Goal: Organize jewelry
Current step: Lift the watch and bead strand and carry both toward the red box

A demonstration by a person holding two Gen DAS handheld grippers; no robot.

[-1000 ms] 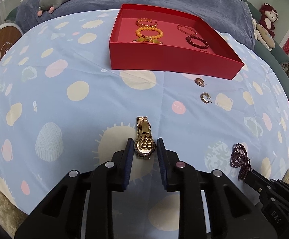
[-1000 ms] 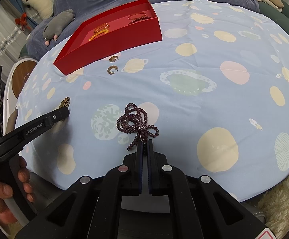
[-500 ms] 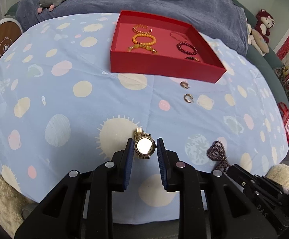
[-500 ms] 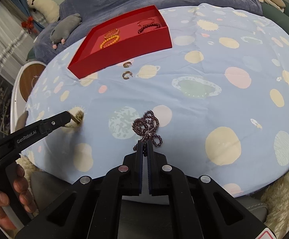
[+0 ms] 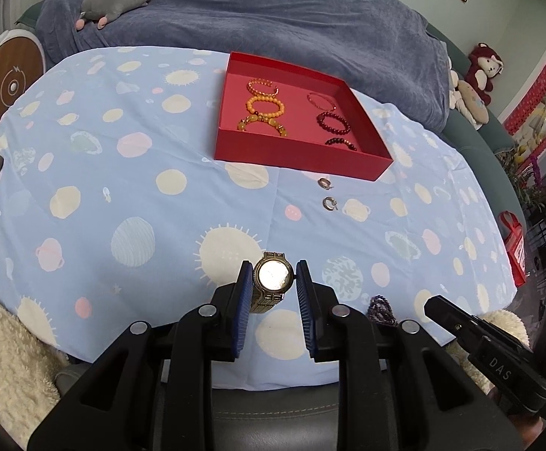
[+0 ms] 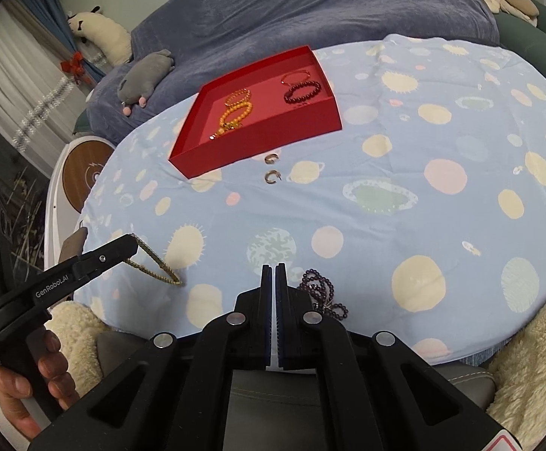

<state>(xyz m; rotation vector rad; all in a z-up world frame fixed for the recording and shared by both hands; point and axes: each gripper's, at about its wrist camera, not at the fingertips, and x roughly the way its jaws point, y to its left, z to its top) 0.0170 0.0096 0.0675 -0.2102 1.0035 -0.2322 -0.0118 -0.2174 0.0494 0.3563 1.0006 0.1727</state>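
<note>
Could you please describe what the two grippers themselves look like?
Both grippers, left and right, are matte black plastic with flat blue ribbed pads and round silver screws. White lettering reads "GenRobot.AI" on the left and "DAS" on the right. A bare hand grips the left handle.

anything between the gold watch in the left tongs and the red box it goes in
Nothing blocks it. The gold watch is lifted in the left tongs; only two small hoop earrings lie flat on the cloth before the red box, easily passed over.

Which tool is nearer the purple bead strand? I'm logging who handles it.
Right. The right tool is closed right beside the purple bead strand; the left tool holds the gold watch farther away.
</note>
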